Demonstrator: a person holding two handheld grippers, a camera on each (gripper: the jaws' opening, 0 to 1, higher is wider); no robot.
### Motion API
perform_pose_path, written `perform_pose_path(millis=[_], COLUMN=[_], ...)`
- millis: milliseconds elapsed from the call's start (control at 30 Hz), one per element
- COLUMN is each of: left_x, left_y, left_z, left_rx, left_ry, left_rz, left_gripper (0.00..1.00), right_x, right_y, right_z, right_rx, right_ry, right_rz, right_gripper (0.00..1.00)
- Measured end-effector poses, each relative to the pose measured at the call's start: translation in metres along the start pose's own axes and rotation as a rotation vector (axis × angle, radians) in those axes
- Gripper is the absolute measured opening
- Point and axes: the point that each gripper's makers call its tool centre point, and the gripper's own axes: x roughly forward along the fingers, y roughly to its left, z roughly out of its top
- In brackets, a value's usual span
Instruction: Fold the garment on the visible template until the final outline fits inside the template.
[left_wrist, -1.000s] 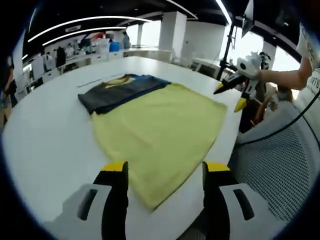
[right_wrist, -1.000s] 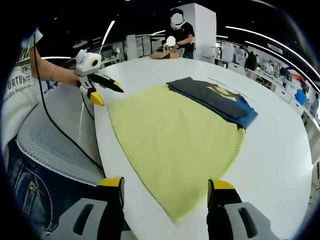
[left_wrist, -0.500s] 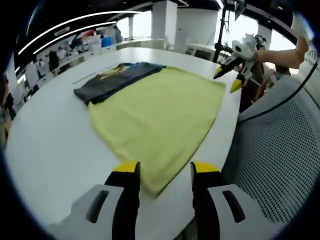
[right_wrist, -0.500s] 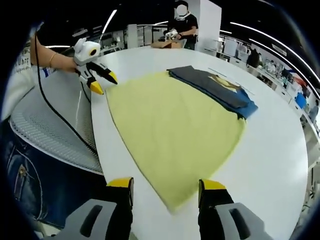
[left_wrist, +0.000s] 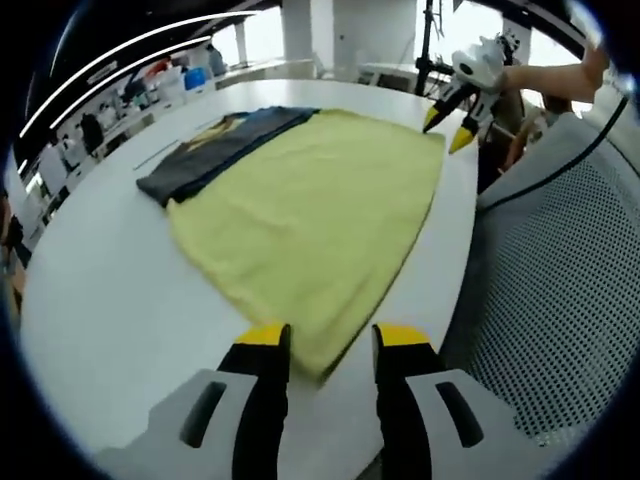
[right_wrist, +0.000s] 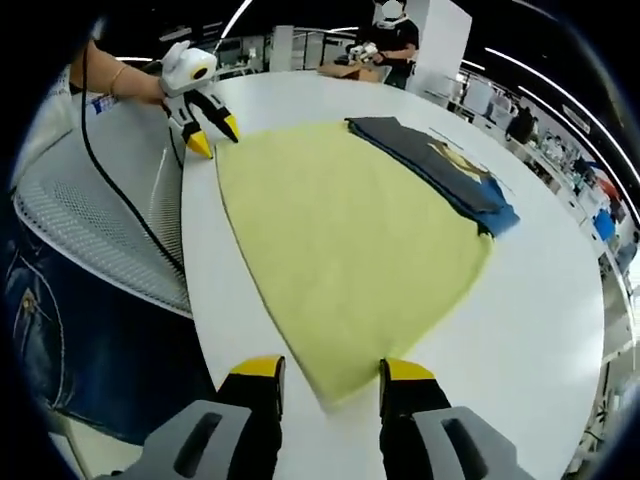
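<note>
Folding had hardly begun, judging by the layout: the yellow garment (left_wrist: 305, 225) lay spread flat on the white table (left_wrist: 90, 290), its far end meeting a dark folded garment (left_wrist: 215, 145) with a blue edge. No template outline could be made out under the cloth. The left gripper (left_wrist: 325, 340) stood with jaws parted, straddling one near corner of the yellow garment without clamping it, and the right gripper (right_wrist: 330, 372) was likewise open at the other near corner. Every fold, it seemed, remained to be done.
</note>
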Motion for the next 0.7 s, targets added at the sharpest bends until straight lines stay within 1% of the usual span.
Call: perform_pose_path(millis=[133, 267, 367, 433, 567, 600, 700], left_x=[0.002, 0.003, 0.003, 0.003, 0.003, 0.003, 0.003], left_y=[0.005, 0.008, 0.012, 0.014, 0.018, 0.018, 0.018], left_z=[0.0, -0.002, -0.002, -0.002, -0.001, -0.001, -0.001], left_rx=[-0.011, 0.0, 0.002, 0.004, -0.019, -0.017, -0.003], left_ry=[0.017, 0.031, 0.047, 0.058, 0.072, 0.077, 0.083], left_rz=[-0.001, -0.009, -0.009, -0.013, -0.018, -0.021, -0.02], left_gripper=[0.25, 0.2, 0.16, 0.14, 0.09, 0.09, 0.07], right_x=[0.002, 0.003, 0.003, 0.003, 0.004, 0.005, 0.005], right_y=[0.0, -0.001, -0.002, -0.002, -0.009, -0.01, -0.012], right_z=[0.001, 0.001, -0.001, -0.001, -0.001, 0.0, -0.001], right_rx=[0.016, 0.024, 0.042, 0.033, 0.023, 0.02, 0.013], right_ry=[0.003, 0.012, 0.033, 0.036, 0.063, 0.067, 0.074], right_rz=[0.026, 0.038, 0.058, 0.062, 0.058, 0.055, 0.058], right_gripper=[0.3, 0.28, 0.19, 0.16, 0.08, 0.06, 0.03])
